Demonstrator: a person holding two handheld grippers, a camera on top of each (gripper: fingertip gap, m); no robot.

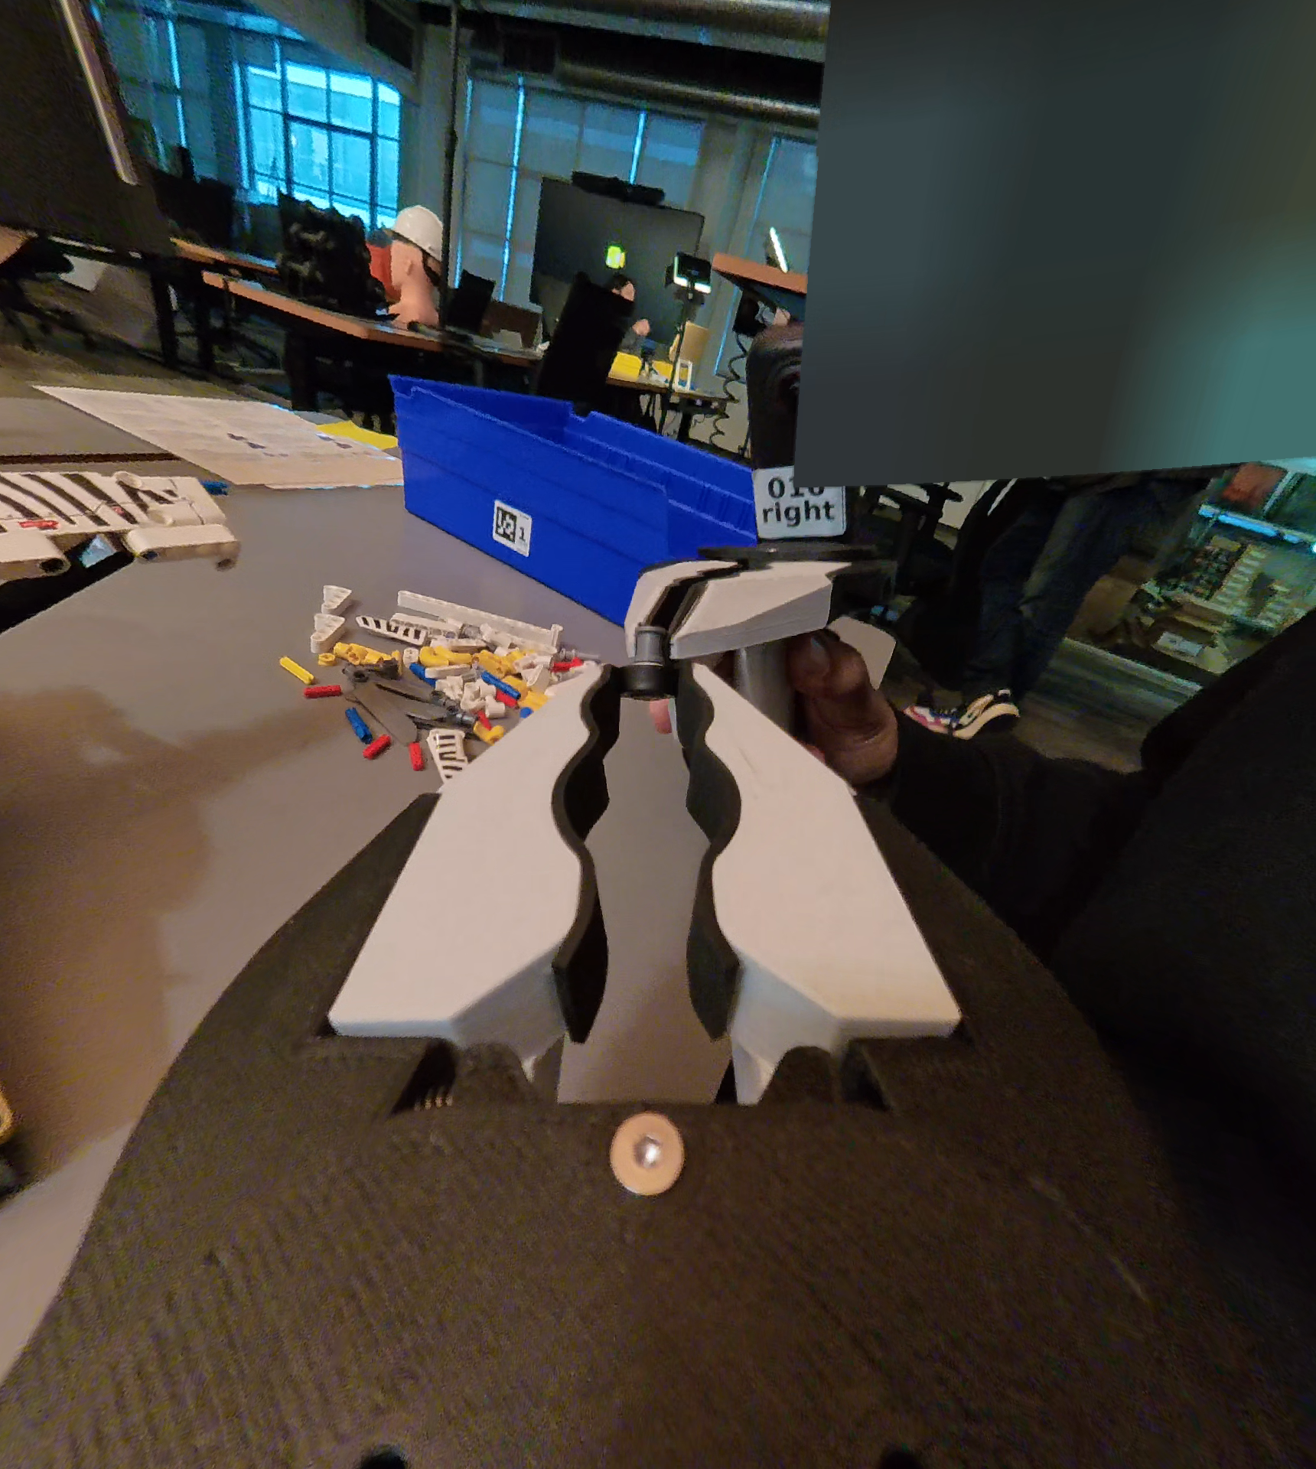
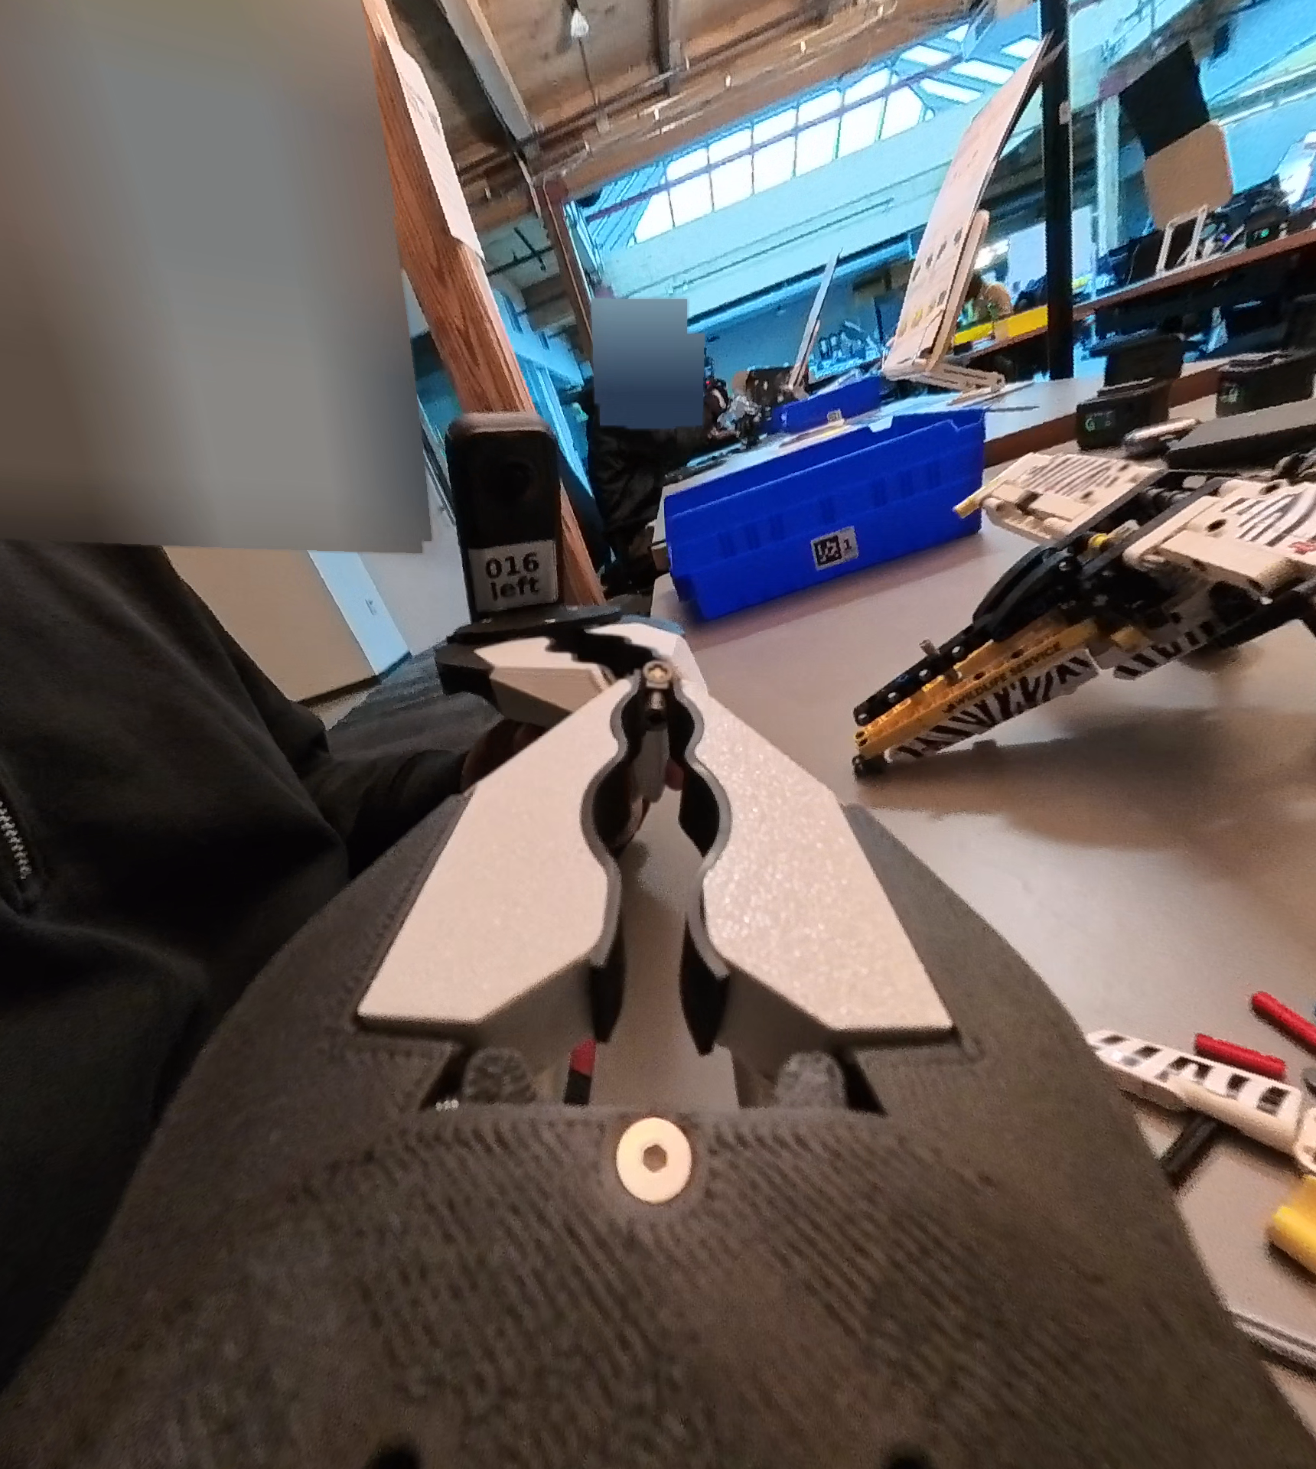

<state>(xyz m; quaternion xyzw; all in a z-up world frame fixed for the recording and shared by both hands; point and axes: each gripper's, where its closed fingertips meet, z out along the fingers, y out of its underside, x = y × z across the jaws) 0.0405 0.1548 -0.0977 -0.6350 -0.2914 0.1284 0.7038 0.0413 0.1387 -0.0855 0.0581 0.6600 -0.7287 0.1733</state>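
Observation:
My left gripper (image 1: pixel 645 682) and my right gripper (image 2: pixel 655 693) meet tip to tip above the grey table (image 1: pixel 162 795), on one small cylindrical part. In the left wrist view the part's black lower end (image 1: pixel 643 676) sits between my left fingertips, and both pads touch it. My right gripper (image 1: pixel 651 628) comes in from the right, shut on the part's grey upper end (image 1: pixel 647 636). In the right wrist view my fingers are nearly closed on the thin grey part (image 2: pixel 656 680). The left gripper (image 2: pixel 651 660) shows just behind it. A hand (image 1: pixel 846 715) grips the right gripper's handle.
A blue bin (image 1: pixel 559 493) stands behind the grippers and also shows in the right wrist view (image 2: pixel 822 509). A pile of small coloured building pieces (image 1: pixel 432 676) lies to its left. A zebra-striped model (image 2: pixel 1116 604) stands on the table, with more loose pieces (image 2: pixel 1235 1097) nearby. Only a small space, under 4 cm, lies between the two pairs of fingers. Both grippers' tips are roughly 20 centimetres from the zebra-striped model (image 2: pixel 1116 604).

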